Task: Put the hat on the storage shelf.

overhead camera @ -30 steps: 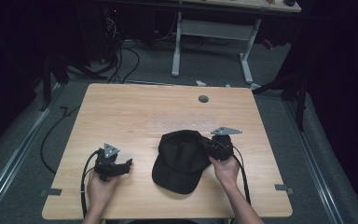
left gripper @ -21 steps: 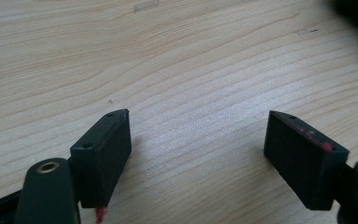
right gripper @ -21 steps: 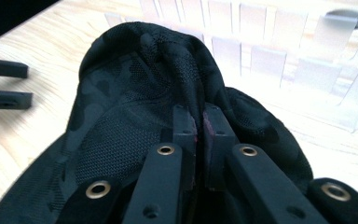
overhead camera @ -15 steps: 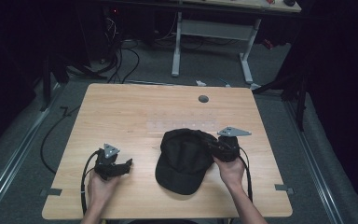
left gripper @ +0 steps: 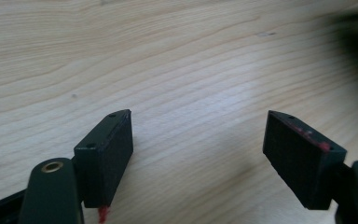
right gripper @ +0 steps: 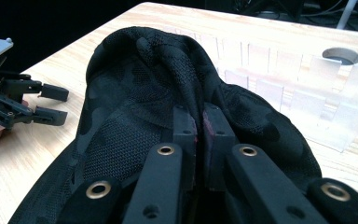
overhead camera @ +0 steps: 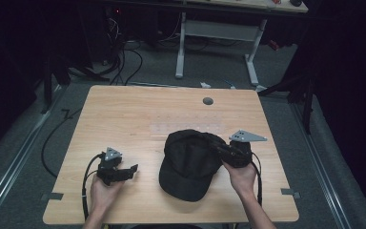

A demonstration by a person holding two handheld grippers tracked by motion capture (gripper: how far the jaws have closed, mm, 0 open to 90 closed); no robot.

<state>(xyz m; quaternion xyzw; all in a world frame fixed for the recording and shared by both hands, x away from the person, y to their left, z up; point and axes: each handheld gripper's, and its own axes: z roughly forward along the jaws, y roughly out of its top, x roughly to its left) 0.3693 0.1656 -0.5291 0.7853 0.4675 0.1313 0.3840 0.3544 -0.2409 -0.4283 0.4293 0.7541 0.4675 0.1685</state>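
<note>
A lab: wooden table (overhead camera: 124, 109), floor cables (overhead camera: 124, 62), dark surroundings

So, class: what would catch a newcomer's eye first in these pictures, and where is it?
A black cap lies near the front middle of the wooden table, its crown fabric pinched into a fold by the right gripper. The left gripper rests open on bare wood to the cap's left, holding nothing. A round hole sits near the table's far edge.
</note>
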